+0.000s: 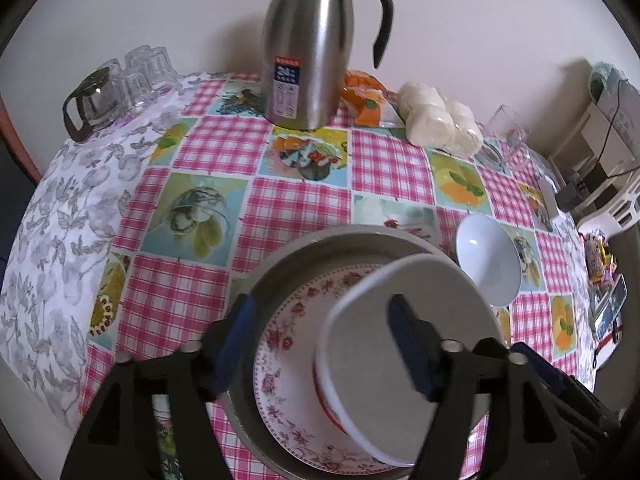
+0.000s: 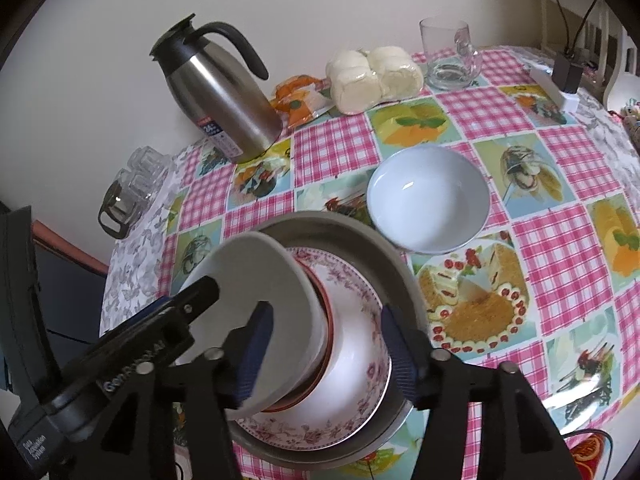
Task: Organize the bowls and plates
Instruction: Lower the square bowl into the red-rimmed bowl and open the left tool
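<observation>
Checked tablecloth (image 2: pixel 532 248); tilted bowl (image 2: pixel 264 280) touches right gripper's (image 2: pixel 324 344) left finger.
</observation>
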Demonstrator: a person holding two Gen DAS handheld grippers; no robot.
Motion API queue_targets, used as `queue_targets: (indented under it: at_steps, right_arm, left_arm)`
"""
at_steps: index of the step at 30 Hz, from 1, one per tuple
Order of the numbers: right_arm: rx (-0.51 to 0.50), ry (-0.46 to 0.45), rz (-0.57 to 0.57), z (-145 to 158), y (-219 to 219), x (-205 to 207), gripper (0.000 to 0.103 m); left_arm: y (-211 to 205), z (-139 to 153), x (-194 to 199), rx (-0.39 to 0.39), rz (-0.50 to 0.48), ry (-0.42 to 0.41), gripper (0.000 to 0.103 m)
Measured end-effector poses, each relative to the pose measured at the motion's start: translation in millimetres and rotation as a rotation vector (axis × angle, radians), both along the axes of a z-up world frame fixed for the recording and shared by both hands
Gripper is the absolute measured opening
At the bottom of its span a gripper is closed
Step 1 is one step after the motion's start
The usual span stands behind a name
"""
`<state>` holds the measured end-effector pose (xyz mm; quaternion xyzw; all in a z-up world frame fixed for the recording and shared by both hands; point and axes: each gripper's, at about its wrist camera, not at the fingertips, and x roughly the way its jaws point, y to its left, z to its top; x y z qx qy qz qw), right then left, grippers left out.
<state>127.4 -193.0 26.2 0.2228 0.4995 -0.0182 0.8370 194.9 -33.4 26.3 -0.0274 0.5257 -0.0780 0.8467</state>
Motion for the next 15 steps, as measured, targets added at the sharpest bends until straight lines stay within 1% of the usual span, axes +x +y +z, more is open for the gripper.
queue_targets:
  at_steps: [1,3,7,10,11,12,13,15]
  right_arm:
    - [0.002,-0.006,-0.002,1.3,-0.9,-0.3,0.064]
    - [-0.005,-0.011,-0.005,2.8,-1.2,-0.3,0.07]
    - [-0.008,-0.016,-0.001,2.5,-1.4,0.6,0.073]
    - [-0.008,-0.016,-0.004,1.3,-2.5,1.2,0.08]
    - [-0.009,-0.018,-0.005,1.4,-2.9,1.3,0.083]
    - [-0.009,-0.02,-0.005,1.7,-2.9,1.3,0.085]
    - [-0.009,-0.023,-0.006,2.0,-3.2,1.4,0.085]
    - [-0.008,-0.029,-0.008,3.0,-4.2,0.9,0.086]
  left_arm:
    - [0.9,0.8,0.5,0.0,0.003,-0.004,0.077]
    - [2.9,2.8,0.6,0.002,0.008,-0.013,0.078]
    - [4.5,4.4,0.6,0.01,0.014,-0.027,0.08]
    - [6.6,4.3,1.3,0.01,0.022,-0.031,0.081]
    - [7.5,4.2,1.4,0.011,0.025,-0.033,0.085]
    - [8.0,4.2,1.3,0.014,0.029,-0.036,0.088]
    - [9.2,4.6,1.4,0.02,0.037,-0.044,0.094]
    - [10.3,5.5,0.8,0.023,0.043,-0.055,0.095]
